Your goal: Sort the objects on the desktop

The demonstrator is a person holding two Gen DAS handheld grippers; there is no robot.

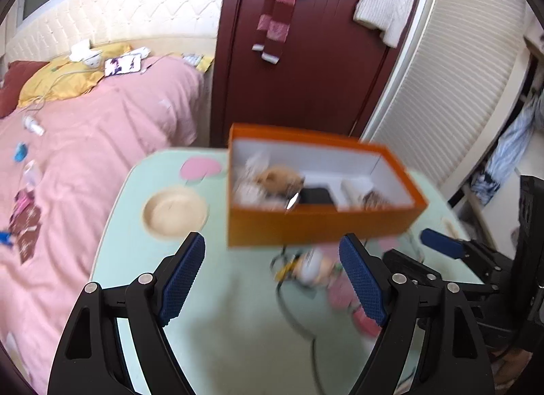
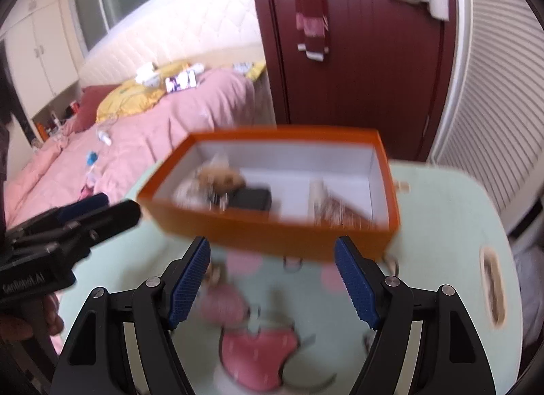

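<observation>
An orange box (image 1: pixel 306 225) with a white inside stands on the pale green table (image 1: pixel 221 327); it also shows in the right wrist view (image 2: pixel 272 231). It holds a tan plush (image 1: pixel 280 179), a black case (image 1: pixel 314 196) and other small items. My left gripper (image 1: pixel 272 279) is open and empty in front of the box. My right gripper (image 2: pixel 272 279) is open and empty above blurred pink items (image 2: pixel 258 354). A small doll-like item (image 1: pixel 312 269) and a dark cable (image 1: pixel 292 313) lie in front of the box.
A round recess (image 1: pixel 175 213) is in the table at the left. A pink bed (image 1: pixel 85 157) with scattered things lies left of the table. A dark red door (image 1: pixel 306 54) and a white slatted wall stand behind. The right gripper shows at the left view's right edge (image 1: pixel 476 259).
</observation>
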